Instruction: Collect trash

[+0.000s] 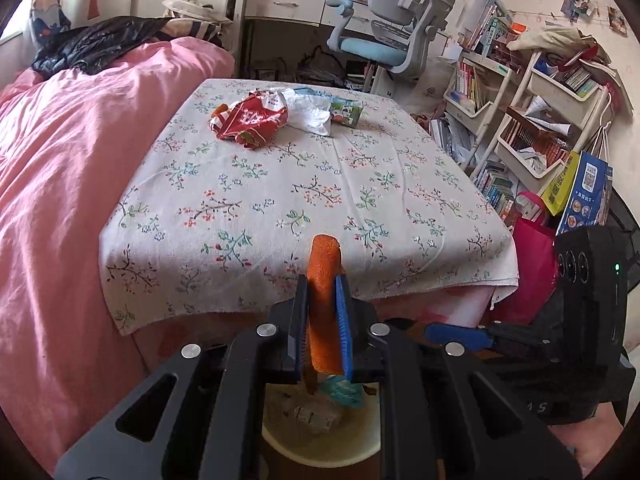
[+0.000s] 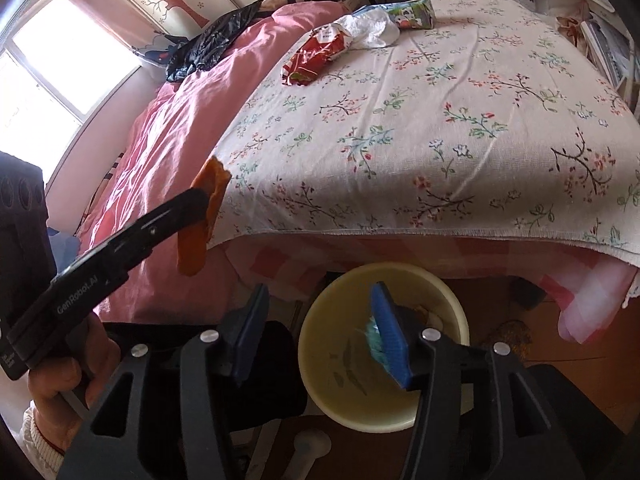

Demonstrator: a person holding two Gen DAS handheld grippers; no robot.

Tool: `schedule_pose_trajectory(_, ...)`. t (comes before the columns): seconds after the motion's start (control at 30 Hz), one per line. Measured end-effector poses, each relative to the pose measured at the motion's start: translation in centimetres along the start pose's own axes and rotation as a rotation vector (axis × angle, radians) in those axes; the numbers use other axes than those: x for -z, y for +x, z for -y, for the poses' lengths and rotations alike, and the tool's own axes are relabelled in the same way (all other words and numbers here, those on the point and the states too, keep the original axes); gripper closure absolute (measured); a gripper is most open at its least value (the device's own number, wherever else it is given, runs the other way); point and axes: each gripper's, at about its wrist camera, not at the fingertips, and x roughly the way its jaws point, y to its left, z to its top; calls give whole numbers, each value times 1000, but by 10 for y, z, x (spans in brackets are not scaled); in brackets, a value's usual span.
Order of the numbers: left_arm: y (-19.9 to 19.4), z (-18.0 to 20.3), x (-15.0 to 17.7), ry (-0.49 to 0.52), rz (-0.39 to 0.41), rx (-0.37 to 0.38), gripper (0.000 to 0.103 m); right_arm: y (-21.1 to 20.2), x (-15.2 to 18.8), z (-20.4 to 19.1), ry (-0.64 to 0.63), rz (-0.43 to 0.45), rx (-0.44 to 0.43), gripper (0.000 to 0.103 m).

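Observation:
My left gripper (image 1: 324, 312) is shut on an orange peel strip (image 1: 323, 280), held above a cream trash bin (image 1: 280, 446) on the floor. The peel (image 2: 198, 236) and left gripper (image 2: 202, 204) also show in the right wrist view. My right gripper (image 2: 316, 336) is open and empty over the bin (image 2: 320, 388), which holds a teal wrapper (image 2: 374, 338). On the floral cloth (image 1: 312, 208) at the far end lie a red snack bag (image 1: 250, 120), a white crumpled plastic bag (image 1: 308, 110) and a green carton (image 1: 346, 112).
A pink quilt (image 1: 60, 168) lies left of the cloth with a black bag (image 1: 96, 46) on it. Cluttered bookshelves (image 1: 520, 120) and a grey-blue chair (image 1: 392, 40) stand right and behind. The cloth's front edge (image 2: 440, 236) overhangs the bin.

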Motion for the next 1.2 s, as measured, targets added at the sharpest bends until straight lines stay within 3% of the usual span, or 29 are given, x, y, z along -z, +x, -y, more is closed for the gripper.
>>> schedule_pose_trajectory(0.2, 15, 6, 22, 14, -145, 14, 89, -16, -3, 4, 17, 78, 32, 40)
schedule_pose_trajectory(0.27, 17, 8, 25, 19, -156, 1, 82, -24, -3, 1, -3, 122, 65, 36)
schedule_pose_trajectory(0.33, 14, 8, 24, 11, -129, -20, 58, -28, -4, -4, -29, 160, 94, 32)
schedule_pose_trajectory(0.4, 8, 5, 22, -11, -83, -49, 45, -33, -4, -9, -59, 194, 127, 28)
schedule_pose_trajectory(0.63, -5, -8, 11, -73, 36, -167, 21, -34, -7, -23, -140, 267, 188, 24)
schedule_pose_trajectory(0.87, -20, -25, 3, -153, 116, -224, 14, -32, -8, -32, -179, 289, 212, 20)
schedule_pose_trajectory(1.2, -24, -30, 2, -172, 143, -255, 10, -33, -7, -38, -198, 310, 216, 20)
